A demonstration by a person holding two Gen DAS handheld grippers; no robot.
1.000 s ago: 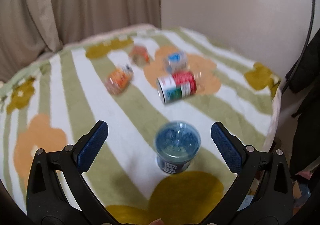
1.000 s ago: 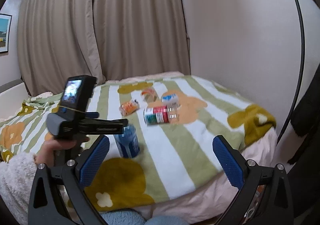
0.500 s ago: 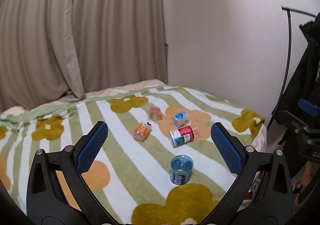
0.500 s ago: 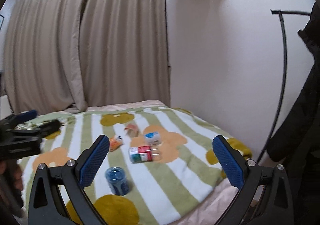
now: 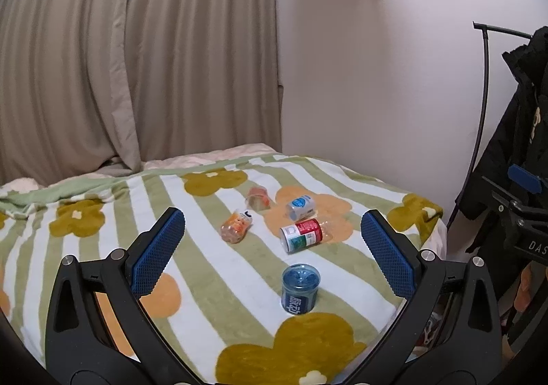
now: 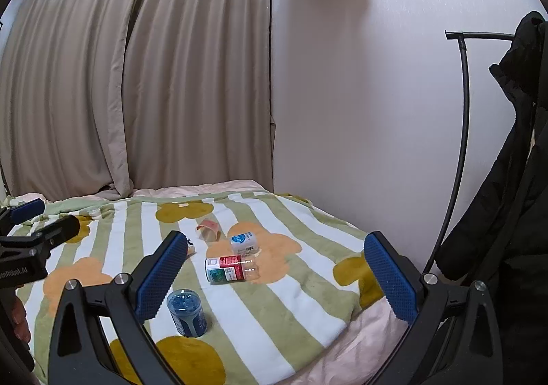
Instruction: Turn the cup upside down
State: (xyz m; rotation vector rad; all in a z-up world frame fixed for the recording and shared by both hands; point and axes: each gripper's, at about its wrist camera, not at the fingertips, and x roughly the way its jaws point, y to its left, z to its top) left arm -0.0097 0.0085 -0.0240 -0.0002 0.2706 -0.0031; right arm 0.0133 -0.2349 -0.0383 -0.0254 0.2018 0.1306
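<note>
A blue translucent cup (image 5: 300,289) (image 6: 186,311) stands on end on the striped flower blanket (image 5: 212,268), with a closed ribbed face upward. My left gripper (image 5: 272,213) is open and held well back from and above the cup, nothing between its fingers. My right gripper (image 6: 274,236) is also open and empty, farther back past the bed's near corner, with the cup low beside its left pad. The left gripper's body (image 6: 34,241) shows at the left edge of the right wrist view, and part of a hand is below it.
Behind the blue cup lie a red and green labelled cup (image 5: 303,239) on its side, a small white and blue container (image 5: 300,206), an orange bottle (image 5: 236,226) and a clear pinkish cup (image 5: 258,198). A dark coat (image 6: 513,179) on a rack hangs right of the bed. Curtains hang behind.
Both grippers have drawn back and risen away from the bed. The left one hung close over the blue cup before; the cup now looks small and far. The cup has not moved.
</note>
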